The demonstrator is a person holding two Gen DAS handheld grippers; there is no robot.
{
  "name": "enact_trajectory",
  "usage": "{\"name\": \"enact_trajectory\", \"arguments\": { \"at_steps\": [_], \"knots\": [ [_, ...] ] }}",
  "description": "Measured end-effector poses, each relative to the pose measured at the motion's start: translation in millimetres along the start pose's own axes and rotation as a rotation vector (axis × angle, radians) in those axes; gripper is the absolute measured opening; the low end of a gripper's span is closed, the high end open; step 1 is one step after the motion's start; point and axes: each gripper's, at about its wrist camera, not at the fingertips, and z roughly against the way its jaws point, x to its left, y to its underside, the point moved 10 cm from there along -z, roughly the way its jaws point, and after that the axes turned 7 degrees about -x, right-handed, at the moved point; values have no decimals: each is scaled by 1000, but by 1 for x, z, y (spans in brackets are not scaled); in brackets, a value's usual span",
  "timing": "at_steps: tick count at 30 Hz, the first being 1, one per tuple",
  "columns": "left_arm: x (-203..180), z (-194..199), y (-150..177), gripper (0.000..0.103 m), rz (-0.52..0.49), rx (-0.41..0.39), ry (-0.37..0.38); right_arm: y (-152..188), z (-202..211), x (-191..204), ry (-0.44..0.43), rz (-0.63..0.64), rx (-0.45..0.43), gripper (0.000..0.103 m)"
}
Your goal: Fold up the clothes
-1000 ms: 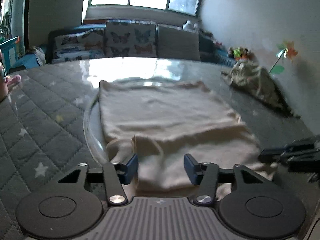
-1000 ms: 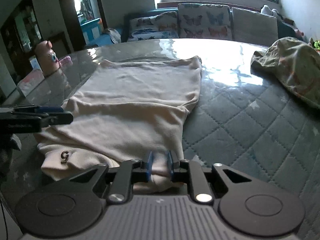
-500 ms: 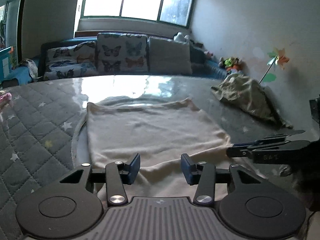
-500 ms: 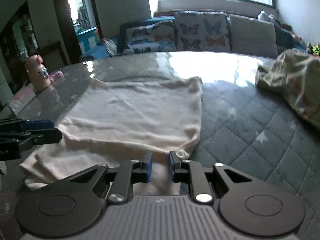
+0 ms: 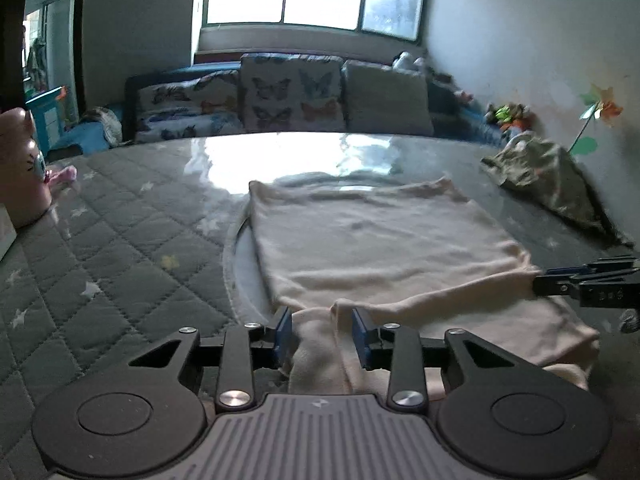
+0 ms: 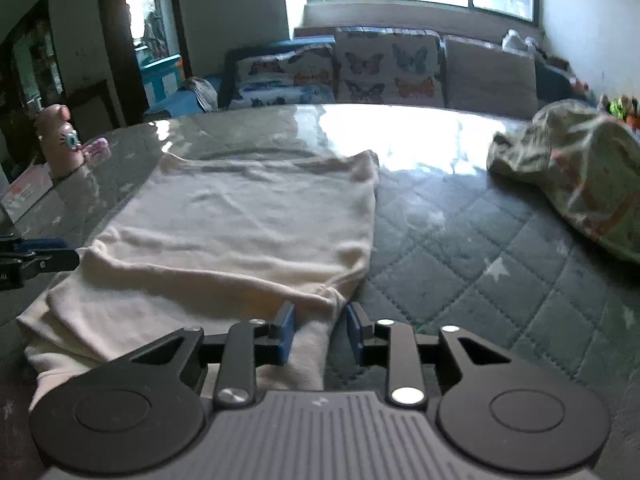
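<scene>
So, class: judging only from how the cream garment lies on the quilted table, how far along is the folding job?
Done: the cream garment lies flat with its near end folded over. In hand: the right gripper, jaws just opening, and the left gripper, jaws just closing, both sit open over that near edge. Left: further folds, then the crumpled patterned garment, untouched.

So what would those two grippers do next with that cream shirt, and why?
Probably close both on the near hem. The left gripper, just narrowing, and the right gripper, just opening, straddle the cream shirt without pinching it; the far half still lies flat, unfolded.
</scene>
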Motion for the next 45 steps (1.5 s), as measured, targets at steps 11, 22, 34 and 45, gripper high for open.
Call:
{"name": "enact_trajectory", "arguments": {
  "at_steps": [11,22,34,45],
  "knots": [
    [-1,2,26,47,-49,62,-13,24,24,22,-39,80,33,34],
    [-20,50,40,51,-147,34,75,38,43,42,-61,171,33,39],
    [-91,69,70,52,-481,-5,247,40,66,41,-76,234,21,52],
    [-94,51,41,12,-391,-34,275,55,78,48,-120,341,27,66]
  ]
}}
